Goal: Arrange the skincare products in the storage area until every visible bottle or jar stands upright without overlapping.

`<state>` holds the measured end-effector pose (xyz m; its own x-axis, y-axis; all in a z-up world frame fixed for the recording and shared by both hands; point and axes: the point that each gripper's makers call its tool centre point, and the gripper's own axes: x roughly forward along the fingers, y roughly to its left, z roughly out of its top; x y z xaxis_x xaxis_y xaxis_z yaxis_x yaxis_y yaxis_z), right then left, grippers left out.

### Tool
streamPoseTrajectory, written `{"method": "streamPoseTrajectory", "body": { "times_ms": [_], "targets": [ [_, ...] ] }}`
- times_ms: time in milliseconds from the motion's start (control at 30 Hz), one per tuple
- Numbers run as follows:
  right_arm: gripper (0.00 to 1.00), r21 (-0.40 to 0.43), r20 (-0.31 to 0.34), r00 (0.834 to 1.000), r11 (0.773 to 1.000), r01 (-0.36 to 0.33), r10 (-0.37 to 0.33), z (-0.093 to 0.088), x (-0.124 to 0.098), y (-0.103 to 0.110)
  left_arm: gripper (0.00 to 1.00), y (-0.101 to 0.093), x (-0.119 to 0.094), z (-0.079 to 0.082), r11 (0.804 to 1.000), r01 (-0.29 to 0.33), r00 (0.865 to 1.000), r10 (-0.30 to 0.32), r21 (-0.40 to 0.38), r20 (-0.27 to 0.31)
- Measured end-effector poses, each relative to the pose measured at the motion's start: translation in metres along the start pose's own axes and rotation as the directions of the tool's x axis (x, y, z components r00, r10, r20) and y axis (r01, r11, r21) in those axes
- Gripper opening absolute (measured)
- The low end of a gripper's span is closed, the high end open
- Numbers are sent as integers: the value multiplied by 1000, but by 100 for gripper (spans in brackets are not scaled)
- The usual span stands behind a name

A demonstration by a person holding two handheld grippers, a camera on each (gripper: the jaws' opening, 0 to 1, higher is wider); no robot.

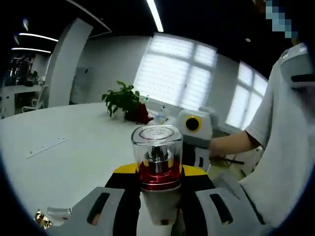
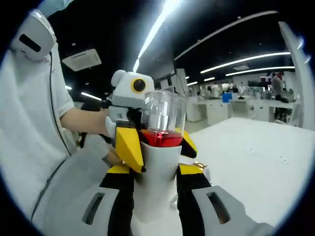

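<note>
Skincare bottle [image 1: 157, 162], white with a red collar and clear cap, sits upright between both pairs of your fingers: left gripper [image 1: 157, 206] and right gripper [image 2: 155, 196] are each closed on its body, above the white worktop [image 1: 69, 147]. A potted plant [image 1: 122, 101] stands far behind.

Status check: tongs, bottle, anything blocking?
Both tongs, left and right, shut on one bottle, held upright above white table. Nothing blocking.
</note>
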<state>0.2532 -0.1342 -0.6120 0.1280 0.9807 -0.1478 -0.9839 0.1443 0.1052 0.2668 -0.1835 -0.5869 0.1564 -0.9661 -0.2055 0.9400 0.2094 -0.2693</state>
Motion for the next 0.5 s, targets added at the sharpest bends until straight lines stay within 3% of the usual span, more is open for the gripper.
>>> {"method": "streamPoseTrajectory", "body": {
  "times_ms": [167, 367, 500],
  "targets": [
    [32, -30, -29, 996, 996, -82, 81, -9, 2, 9, 25, -11, 9, -9, 995, 71, 996, -67, 68, -62],
    [31, -28, -33, 997, 997, -67, 66, -15, -1, 6, 25, -10, 14, -13, 991, 101, 994, -96, 87, -61],
    [31, -93, -58, 998, 995, -23, 18, -23, -4, -4, 24, -5, 21, -18, 985, 104, 993, -96, 138, -68]
  ]
}}
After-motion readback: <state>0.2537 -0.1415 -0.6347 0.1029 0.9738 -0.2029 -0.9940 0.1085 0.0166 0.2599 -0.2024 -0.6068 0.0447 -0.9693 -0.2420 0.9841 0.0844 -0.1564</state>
